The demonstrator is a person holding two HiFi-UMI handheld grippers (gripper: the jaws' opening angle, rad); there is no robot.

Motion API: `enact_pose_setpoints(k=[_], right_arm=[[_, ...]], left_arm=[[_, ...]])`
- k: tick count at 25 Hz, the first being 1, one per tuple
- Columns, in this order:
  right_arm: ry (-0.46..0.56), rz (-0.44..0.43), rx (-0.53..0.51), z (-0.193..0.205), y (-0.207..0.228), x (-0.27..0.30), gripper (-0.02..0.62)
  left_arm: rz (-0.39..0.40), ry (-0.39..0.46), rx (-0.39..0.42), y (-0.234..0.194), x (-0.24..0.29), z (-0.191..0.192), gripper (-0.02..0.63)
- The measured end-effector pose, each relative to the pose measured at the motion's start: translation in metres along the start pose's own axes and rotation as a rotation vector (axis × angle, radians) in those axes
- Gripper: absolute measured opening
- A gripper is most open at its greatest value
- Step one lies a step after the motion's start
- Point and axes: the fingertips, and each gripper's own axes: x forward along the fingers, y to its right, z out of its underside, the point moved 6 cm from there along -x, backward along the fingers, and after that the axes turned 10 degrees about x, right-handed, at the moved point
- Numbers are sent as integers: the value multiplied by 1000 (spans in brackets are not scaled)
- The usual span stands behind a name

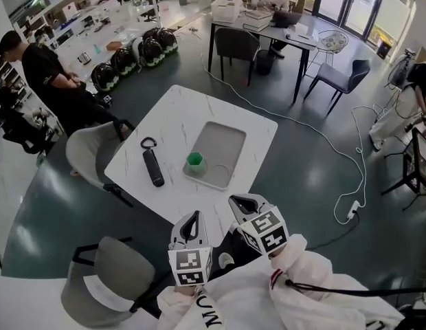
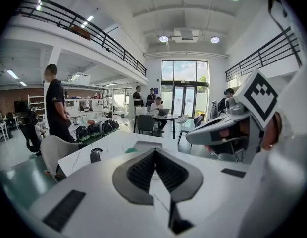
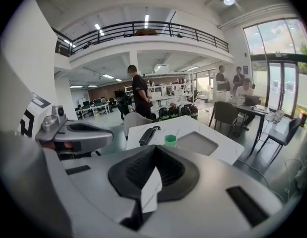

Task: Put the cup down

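Note:
A small green cup (image 1: 194, 161) stands upright on the near left corner of a grey tray (image 1: 227, 150) on the white table (image 1: 172, 115). It also shows in the right gripper view, cup (image 3: 170, 140), and as a green sliver (image 2: 131, 150) in the left gripper view. Both grippers hang off the table's near edge, close to the person's body and well apart from the cup. The left gripper (image 1: 193, 220) is shut and empty, its pads meeting (image 2: 154, 152). The right gripper (image 1: 242, 202) is shut too, nothing between its pads (image 3: 154, 150).
A black flask (image 1: 152, 165) with a loop lies on the table left of the tray. Grey chairs stand at the table's left (image 1: 89, 153) and near left (image 1: 106, 280). A person (image 1: 51, 81) stands further left. A white cable (image 1: 337, 150) runs across the floor on the right.

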Motion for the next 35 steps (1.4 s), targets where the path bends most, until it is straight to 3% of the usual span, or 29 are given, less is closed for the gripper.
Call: enact_pose_setpoints(k=[14,35], right_arm=[[231,1,28,-22,-9,-54,5],[277,-103,16,-64,34,-59,5]], left_arm=[[34,67,54,24,-11,-42,9],[-110,94,41,38,14,-83,9]])
